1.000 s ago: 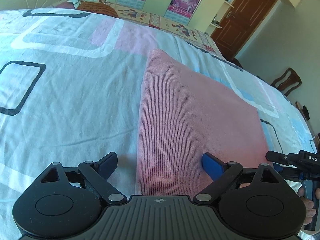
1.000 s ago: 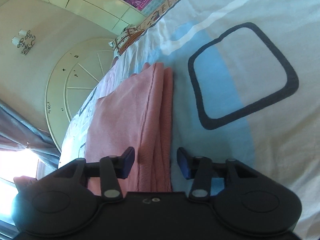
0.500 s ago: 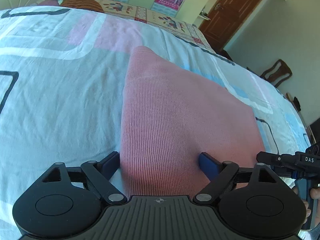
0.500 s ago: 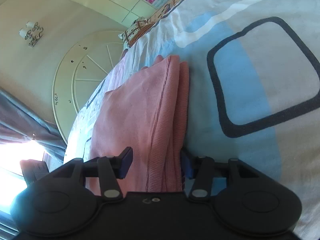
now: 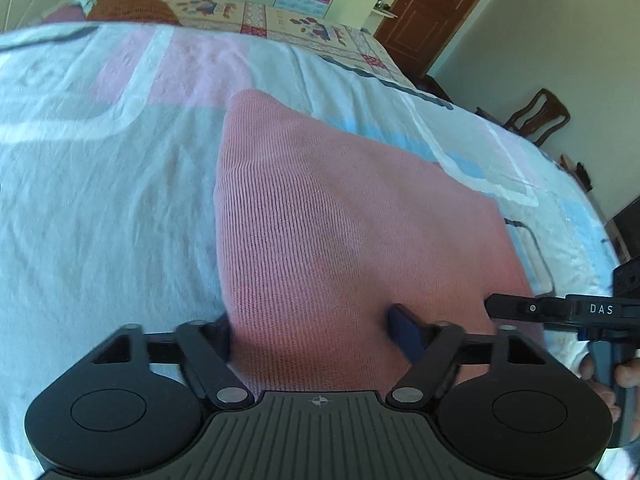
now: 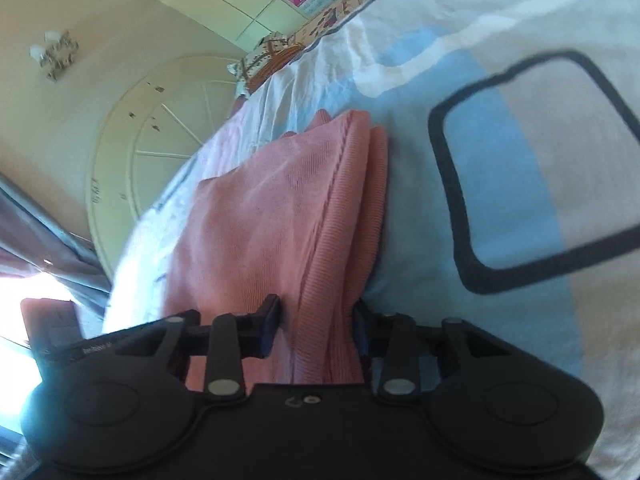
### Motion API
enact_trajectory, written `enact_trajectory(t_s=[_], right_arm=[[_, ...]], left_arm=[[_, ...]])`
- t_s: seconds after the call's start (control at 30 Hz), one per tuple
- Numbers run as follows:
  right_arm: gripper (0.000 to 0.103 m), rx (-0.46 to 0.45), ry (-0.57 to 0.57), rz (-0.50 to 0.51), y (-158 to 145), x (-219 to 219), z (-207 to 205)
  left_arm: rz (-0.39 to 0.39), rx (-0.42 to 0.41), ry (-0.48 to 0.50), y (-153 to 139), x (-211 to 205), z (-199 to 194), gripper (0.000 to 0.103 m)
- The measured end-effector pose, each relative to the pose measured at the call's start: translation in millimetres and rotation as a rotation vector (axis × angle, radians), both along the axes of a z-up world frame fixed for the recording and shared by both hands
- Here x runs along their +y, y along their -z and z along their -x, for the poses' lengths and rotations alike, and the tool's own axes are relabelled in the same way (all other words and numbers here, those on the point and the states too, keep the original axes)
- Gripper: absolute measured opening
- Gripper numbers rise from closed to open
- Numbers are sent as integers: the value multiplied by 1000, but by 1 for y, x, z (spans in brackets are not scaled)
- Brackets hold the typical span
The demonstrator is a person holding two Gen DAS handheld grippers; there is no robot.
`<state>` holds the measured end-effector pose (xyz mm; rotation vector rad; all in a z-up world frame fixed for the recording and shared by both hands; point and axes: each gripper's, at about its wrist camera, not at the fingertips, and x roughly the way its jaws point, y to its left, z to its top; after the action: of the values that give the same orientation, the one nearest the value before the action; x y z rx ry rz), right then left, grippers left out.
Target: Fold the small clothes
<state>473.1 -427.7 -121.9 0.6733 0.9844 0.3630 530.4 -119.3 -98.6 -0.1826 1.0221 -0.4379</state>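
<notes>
Both wrist cameras are hovering low and close, sharing the pink garment (image 5: pixel 340 220) (image 6: pixel 272 216) from adjacent edges.

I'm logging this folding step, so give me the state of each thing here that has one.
Pink knit garment: folded in layers, lying on the bed.
Left gripper: open, jaws straddling the garment's near edge.
Right gripper: open, jaws around the layered edge.
Wooden door: closed.
</notes>
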Motion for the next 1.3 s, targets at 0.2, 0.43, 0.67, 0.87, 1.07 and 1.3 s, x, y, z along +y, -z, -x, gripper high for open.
enact_trajectory(t_s=[0.2,0.43,0.67,0.87,1.07,1.3], right_arm=[[20,-70,-13,228,-20,32,9],[19,-135,13,388,-51,59,25],[19,-194,14,472,-86,89,37],[19,-229,1,491,-102,130,40],[19,-253,-50,476,-102,193,35],[19,-245,-131,421,-87,267,24]], left_arm=[[-102,-115,49,-16,-17,10,38],[-105,-185,94,-41,-16,20,33],[-72,-228,139,-64,8,30,32],[-67,-250,127,-75,56,38,32],[-89,-252,82,-76,126,48,32],[-104,-207,5,-57,215,56,32]])
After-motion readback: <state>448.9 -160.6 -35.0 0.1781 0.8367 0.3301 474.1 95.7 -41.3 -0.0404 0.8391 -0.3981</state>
